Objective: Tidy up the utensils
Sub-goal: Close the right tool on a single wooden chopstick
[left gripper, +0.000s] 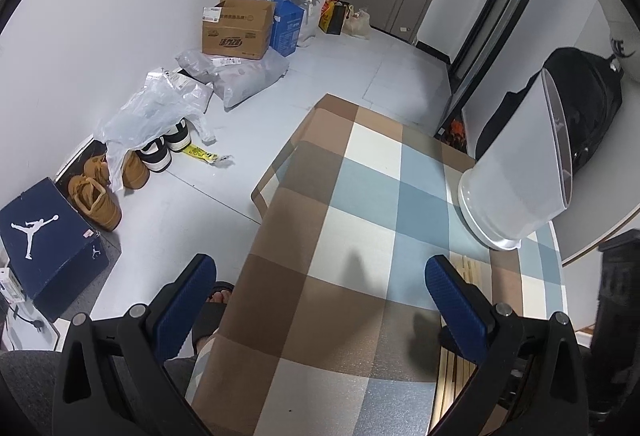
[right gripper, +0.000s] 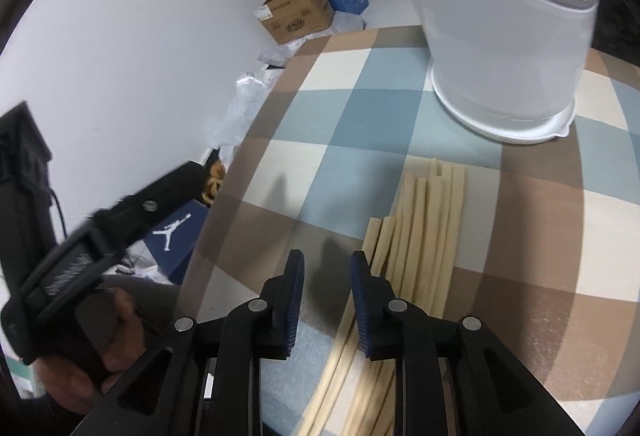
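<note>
Both pictures are evenly and softly lit, bright enough, with a cool cast and no harsh glare. On the checked tablecloth (left gripper: 352,196) soft dark shadows lie just ahead of the finger pads (left gripper: 456,300), and the same blurred shadows show in the right wrist view. A faint sheen lies on the cloth's brown squares near the chopsticks (right gripper: 424,220). Both views bulge strongly: the cloth's edges curve, and black corners ring each frame. Left of the cloth, the other gripper's black body (right gripper: 120,220) is smeared with motion blur.
</note>
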A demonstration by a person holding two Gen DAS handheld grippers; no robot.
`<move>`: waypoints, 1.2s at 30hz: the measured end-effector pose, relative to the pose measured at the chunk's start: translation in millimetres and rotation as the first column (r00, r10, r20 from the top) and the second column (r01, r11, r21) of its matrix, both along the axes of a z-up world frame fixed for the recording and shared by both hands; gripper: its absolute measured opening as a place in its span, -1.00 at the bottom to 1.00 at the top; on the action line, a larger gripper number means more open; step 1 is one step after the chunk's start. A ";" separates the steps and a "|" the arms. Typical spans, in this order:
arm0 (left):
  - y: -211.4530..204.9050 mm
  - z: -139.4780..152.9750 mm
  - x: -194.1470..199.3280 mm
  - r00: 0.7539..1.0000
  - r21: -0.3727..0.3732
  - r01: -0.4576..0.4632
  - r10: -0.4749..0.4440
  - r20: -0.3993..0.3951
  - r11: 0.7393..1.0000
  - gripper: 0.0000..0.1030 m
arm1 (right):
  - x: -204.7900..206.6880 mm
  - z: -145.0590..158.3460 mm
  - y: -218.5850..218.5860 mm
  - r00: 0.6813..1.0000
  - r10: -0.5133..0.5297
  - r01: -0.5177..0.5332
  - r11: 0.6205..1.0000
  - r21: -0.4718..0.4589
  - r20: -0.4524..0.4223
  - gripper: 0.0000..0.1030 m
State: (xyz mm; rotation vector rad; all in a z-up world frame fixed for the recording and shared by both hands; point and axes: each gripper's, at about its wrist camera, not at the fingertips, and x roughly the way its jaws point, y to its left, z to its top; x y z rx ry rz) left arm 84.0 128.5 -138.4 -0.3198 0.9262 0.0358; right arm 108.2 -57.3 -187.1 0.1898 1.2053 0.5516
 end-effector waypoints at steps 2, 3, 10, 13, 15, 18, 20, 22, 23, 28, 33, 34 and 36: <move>4.2 -0.3 -0.4 1.000 -0.016 -0.007 0.007 0.001 1.000 0.98 | 6.1 -7.7 5.1 1.000 -0.018 0.017 0.999 -0.035 -0.015 -0.54; 7.4 -0.7 -0.7 1.000 -0.027 -0.013 0.013 -0.001 1.000 0.98 | 7.6 -9.3 5.2 0.999 -0.029 0.029 0.998 -0.049 -0.012 -0.54; 20.7 -2.2 0.3 1.000 -0.086 -0.028 0.027 -0.008 0.996 0.98 | 11.6 -8.9 14.2 0.999 -0.035 0.034 0.992 -0.122 0.002 -0.53; 23.5 -1.2 -0.2 1.000 -0.099 -0.028 0.027 -0.005 0.995 0.98 | 9.7 -6.3 27.4 0.999 -0.004 0.013 0.978 -0.206 0.046 -0.52; 26.7 0.7 -1.8 0.999 -0.102 -0.032 0.033 0.002 0.994 0.98 | 7.1 -6.7 39.9 0.996 0.030 -0.004 0.960 -0.281 0.089 -0.52; 36.5 2.8 -3.8 0.998 -0.106 -0.059 0.061 0.013 0.993 0.98 | -1.6 -7.8 50.6 0.989 0.060 -0.005 0.930 -0.368 0.138 -0.50; 42.6 1.7 -4.4 0.997 -0.123 -0.074 0.076 0.011 0.990 0.98 | -6.4 -7.4 54.7 0.984 0.073 -0.003 0.919 -0.393 0.164 -0.61; 45.8 -0.5 -4.5 0.997 -0.126 -0.082 0.083 0.003 0.989 0.98 | -5.3 -7.0 54.7 0.985 0.062 0.001 0.930 -0.368 0.159 -0.86; 46.4 -1.6 -4.7 0.997 -0.125 -0.082 0.082 -0.001 0.989 0.98 | -2.8 -6.7 52.1 0.988 0.044 0.010 0.940 -0.342 0.149 -0.87; 46.1 -4.1 -7.6 0.997 -0.109 -0.073 0.073 -0.008 0.991 0.98 | 13.1 -3.7 22.7 0.993 -0.090 0.101 0.984 -0.149 0.078 -0.89; 30.9 -9.5 -6.6 0.999 -0.104 -0.011 0.008 -0.035 0.995 0.98 | 10.6 20.0 -7.5 0.979 -0.175 0.179 0.983 -0.039 0.101 -0.89; 27.2 -9.9 -6.8 0.999 -0.098 0.004 -0.008 -0.038 0.995 0.98 | 9.7 25.9 -15.5 0.976 -0.194 0.195 0.981 -0.008 0.103 -0.89; 18.1 -10.1 -7.2 0.998 -0.082 0.039 -0.043 -0.042 0.996 0.98 | 7.3 38.0 -29.6 0.966 -0.229 0.227 0.973 0.033 0.117 -0.89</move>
